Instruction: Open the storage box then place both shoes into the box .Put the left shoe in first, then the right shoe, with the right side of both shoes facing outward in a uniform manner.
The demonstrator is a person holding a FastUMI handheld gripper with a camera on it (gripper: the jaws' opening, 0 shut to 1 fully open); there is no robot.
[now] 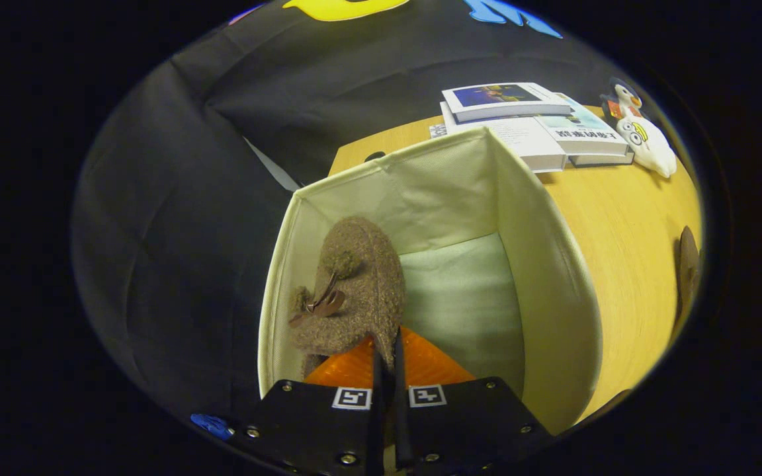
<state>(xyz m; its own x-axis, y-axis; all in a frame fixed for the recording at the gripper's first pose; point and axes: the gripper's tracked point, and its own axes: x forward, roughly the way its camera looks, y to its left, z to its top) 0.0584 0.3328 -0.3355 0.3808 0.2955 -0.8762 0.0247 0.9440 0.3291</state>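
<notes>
A cream fabric storage box (553,277) stands open on the wooden table, and I look down into it. A brown fuzzy shoe (354,284) with a small brown bow is inside the box, along its left wall, toe pointing away. My gripper (387,357) is shut on the shoe's heel rim, its orange fingers (427,363) pressed close together just above the box's near edge. The second shoe (687,271) lies on the table to the right of the box, only partly seen.
A stack of books (533,122) lies on the wooden table (626,218) beyond the box. A white plush toy (645,135) rests to the right of the books. The right half of the box floor (467,297) is bare.
</notes>
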